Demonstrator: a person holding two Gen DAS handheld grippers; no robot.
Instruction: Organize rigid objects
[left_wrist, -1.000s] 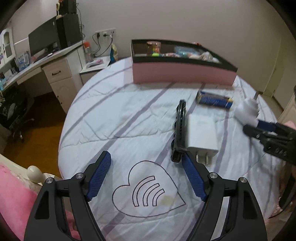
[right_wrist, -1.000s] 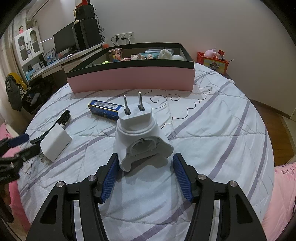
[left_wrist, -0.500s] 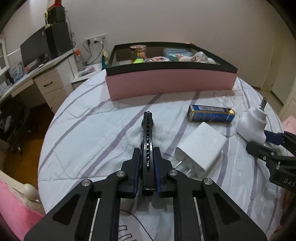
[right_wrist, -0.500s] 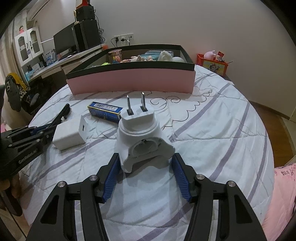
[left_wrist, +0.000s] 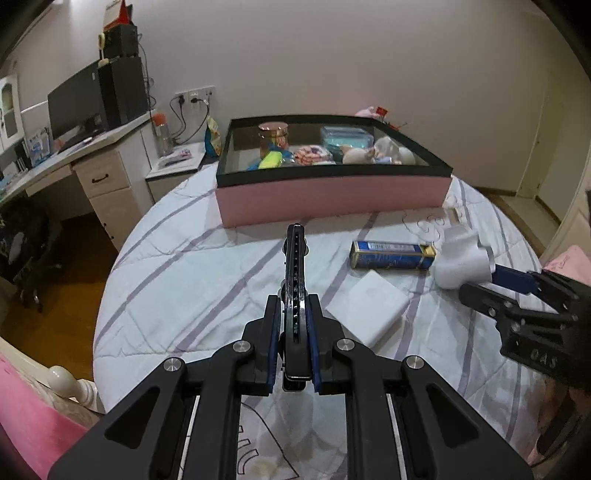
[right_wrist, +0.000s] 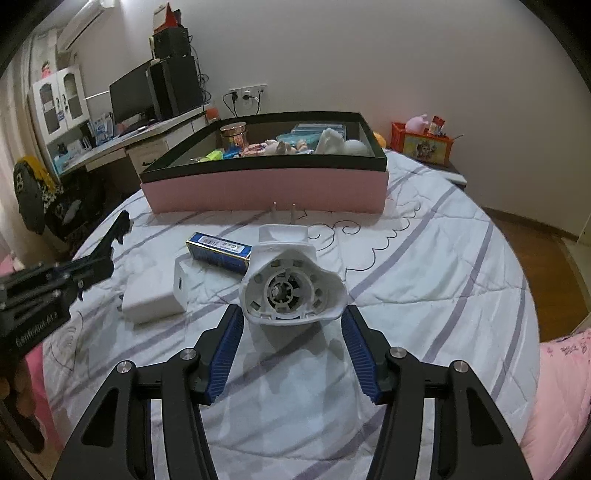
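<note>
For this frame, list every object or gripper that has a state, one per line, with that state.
left gripper: shut on the black clip.
black clip: gripped at its near end, far end pointing at the box.
right gripper: open, fingers either side of the white plug adapter.
white plug adapter: tilted, prongs pointing away.
white charger block: lying flat.
blue box: lying flat.
pink storage box: open-topped, holding items.

- A storage box (left_wrist: 332, 195) sits at the far side of the round table (left_wrist: 184, 280), with small items inside.
- Before the box lie a rectangular tin (left_wrist: 391, 254) and, nearer, a charger block (left_wrist: 365, 310).
- Left of the charger: a long hair clip (left_wrist: 295, 266).
- Right of the tin: a plug adapter (right_wrist: 291, 284).
- A desk (left_wrist: 74, 162) stands left of the table.
</note>
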